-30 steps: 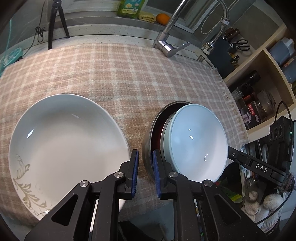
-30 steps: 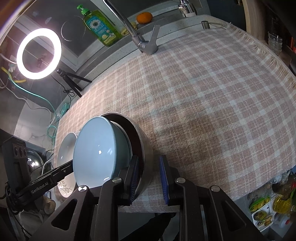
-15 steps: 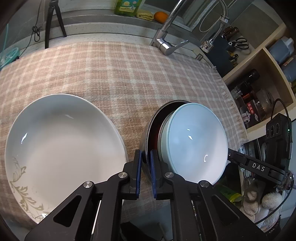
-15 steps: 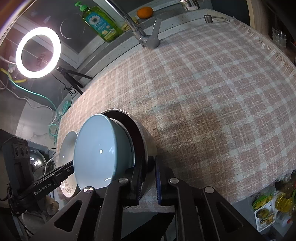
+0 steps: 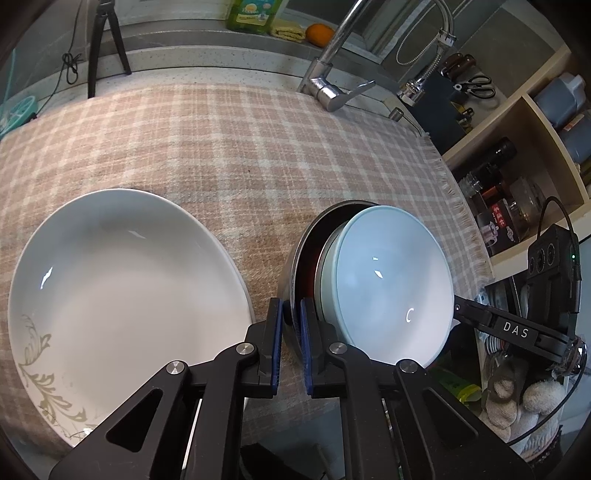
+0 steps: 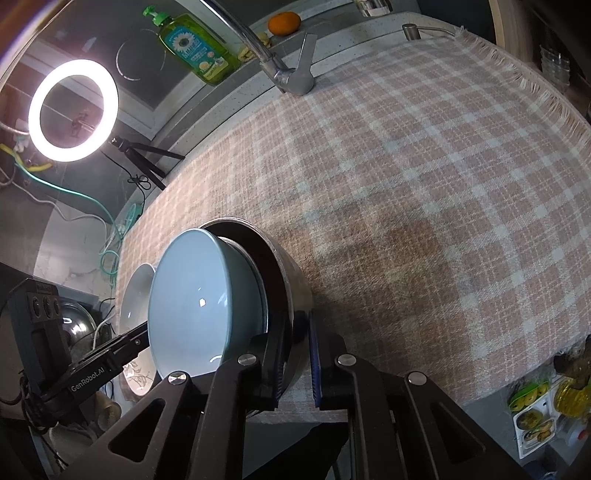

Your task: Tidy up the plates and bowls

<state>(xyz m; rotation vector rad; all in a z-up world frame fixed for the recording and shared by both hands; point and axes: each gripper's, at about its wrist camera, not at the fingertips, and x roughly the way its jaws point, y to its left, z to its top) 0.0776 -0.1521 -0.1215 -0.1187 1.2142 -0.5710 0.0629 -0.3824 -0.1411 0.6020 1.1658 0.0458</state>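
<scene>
Glossy ceramic plate (image 5: 122,273), metal bowl (image 6: 295,284), woven cloth (image 5: 240,147)

A checked pink and white cloth (image 5: 258,147) covers the counter. At the top middle of the left view stands a shiny tap (image 5: 332,88), with an orange (image 5: 320,33) and a green soap bottle (image 5: 251,14) behind it. A black tripod (image 5: 103,44) is at the upper left. Shelves with bottles (image 5: 517,177) fill the right side. In the right view, a bright ring light (image 6: 73,110) glows at the upper left.

Both grippers (image 5: 291,343) blk w/ blue pads (image 6: 314,363); silver screws (image 6: 246,359)
</scene>
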